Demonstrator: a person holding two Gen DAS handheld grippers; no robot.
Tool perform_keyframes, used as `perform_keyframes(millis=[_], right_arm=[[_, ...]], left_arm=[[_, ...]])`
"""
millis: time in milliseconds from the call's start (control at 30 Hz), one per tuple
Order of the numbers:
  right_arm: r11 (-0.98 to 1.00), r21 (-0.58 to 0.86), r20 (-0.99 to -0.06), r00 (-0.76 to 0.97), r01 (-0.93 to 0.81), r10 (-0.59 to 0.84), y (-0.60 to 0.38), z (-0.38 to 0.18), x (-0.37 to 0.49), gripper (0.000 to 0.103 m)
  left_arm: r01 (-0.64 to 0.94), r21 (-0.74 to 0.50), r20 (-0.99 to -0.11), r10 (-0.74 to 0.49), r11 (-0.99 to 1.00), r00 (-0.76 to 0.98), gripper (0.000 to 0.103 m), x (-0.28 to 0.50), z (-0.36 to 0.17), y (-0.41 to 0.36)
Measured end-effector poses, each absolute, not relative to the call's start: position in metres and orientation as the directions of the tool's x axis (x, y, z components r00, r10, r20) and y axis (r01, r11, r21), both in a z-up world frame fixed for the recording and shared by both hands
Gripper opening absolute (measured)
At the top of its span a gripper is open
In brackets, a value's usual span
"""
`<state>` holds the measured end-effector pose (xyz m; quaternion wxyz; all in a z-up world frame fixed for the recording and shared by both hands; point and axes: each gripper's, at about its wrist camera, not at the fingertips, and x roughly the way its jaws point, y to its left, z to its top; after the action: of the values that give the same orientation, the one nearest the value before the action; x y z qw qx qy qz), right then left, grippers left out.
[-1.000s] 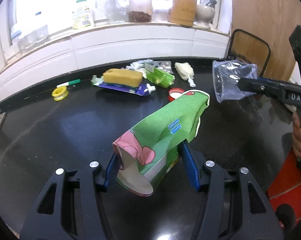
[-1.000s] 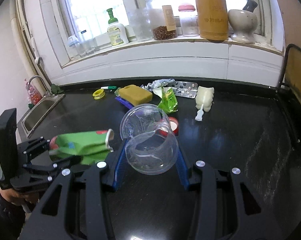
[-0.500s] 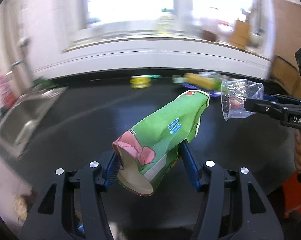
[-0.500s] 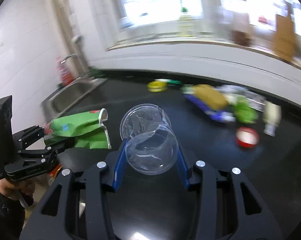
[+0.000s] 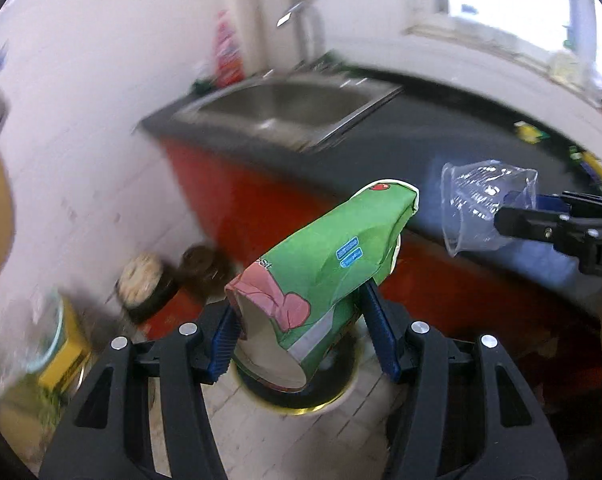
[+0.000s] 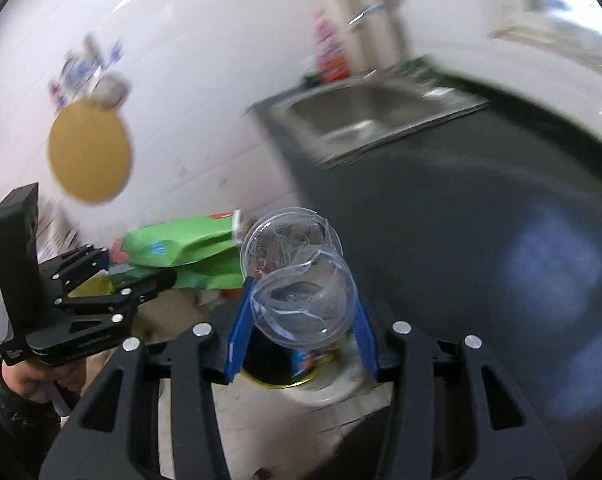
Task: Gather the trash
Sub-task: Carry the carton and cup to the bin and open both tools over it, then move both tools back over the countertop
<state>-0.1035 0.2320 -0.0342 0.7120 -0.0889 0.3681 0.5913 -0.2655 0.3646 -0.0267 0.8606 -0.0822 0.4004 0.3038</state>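
My left gripper (image 5: 305,336) is shut on a crumpled green carton (image 5: 329,268) and holds it in the air past the counter's end; the carton also shows in the right wrist view (image 6: 181,256). My right gripper (image 6: 301,320) is shut on a clear plastic cup (image 6: 301,284), also seen in the left wrist view (image 5: 485,212). Both are above a round bin with a gold rim (image 5: 317,400) on the floor; it also shows under the cup in the right wrist view (image 6: 285,376).
A steel sink (image 5: 293,108) is set in the black counter (image 6: 461,216), which has a red front (image 5: 241,200). Jars and containers (image 5: 141,292) stand on the tiled floor by the white wall. A round wooden board (image 6: 89,152) hangs on the wall.
Both grippers have swung left, away from the counter's trash pile, past the sink to the counter's end. They now hang over the floor bin, still holding the carton and the cup.
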Motion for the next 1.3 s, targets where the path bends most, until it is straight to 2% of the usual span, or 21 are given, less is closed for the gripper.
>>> perform_keyframes(millis=[200,400,633,733,767,800,867,1100,1233,1300], right_arm=[[0.238,0.291,-0.73,-0.055,-0.927,0.681,0.301,-0.095,-0.143,0.046],[0.298,0.274,-0.809,-0.052,-0.915,0.585,0.345,-0.157,-0.134,0.047],[0.338,0.262,-0.847,-0.048,-0.904,0.53,0.375,-0.197,-0.129,0.048],[0.338,0.256,-0.852,-0.046,-0.906,0.522,0.378,-0.202,-0.127,0.05],[0.333,0.256,-0.855,-0.052,-0.907,0.516,0.38,-0.204,-0.126,0.057],[0.333,0.256,-0.859,-0.055,-0.908,0.51,0.381,-0.207,-0.125,0.069],[0.33,0.263,-0.859,-0.064,-0.907,0.508,0.385,-0.21,-0.125,0.075],[0.319,0.267,-0.849,-0.066,-0.909,0.524,0.375,-0.198,-0.128,0.076],[0.322,0.26,-0.823,-0.035,-0.91,0.566,0.347,-0.164,-0.128,0.081],[0.32,0.248,-0.803,-0.01,-0.914,0.596,0.326,-0.14,-0.129,0.083]], left_arm=[[-0.636,0.093,-0.815,0.425,0.766,0.393,0.056,-0.297,-0.108,0.403],[-0.654,0.04,-0.876,0.341,0.755,0.34,0.056,-0.288,-0.187,0.431],[-0.663,0.032,-0.895,0.317,0.748,0.314,0.056,-0.275,-0.231,0.447],[-0.667,0.025,-0.893,0.316,0.745,0.32,0.061,-0.272,-0.237,0.453],[-0.669,0.029,-0.894,0.318,0.743,0.315,0.079,-0.271,-0.239,0.455],[-0.672,0.035,-0.895,0.323,0.74,0.309,0.09,-0.27,-0.238,0.457],[-0.671,0.052,-0.885,0.346,0.74,0.312,0.09,-0.272,-0.238,0.459],[-0.681,0.05,-0.876,0.359,0.73,0.321,0.09,-0.28,-0.219,0.456],[-0.672,0.026,-0.862,0.357,0.74,0.36,0.09,-0.275,-0.187,0.438],[-0.655,0.016,-0.846,0.359,0.756,0.394,0.095,-0.267,-0.163,0.424]])
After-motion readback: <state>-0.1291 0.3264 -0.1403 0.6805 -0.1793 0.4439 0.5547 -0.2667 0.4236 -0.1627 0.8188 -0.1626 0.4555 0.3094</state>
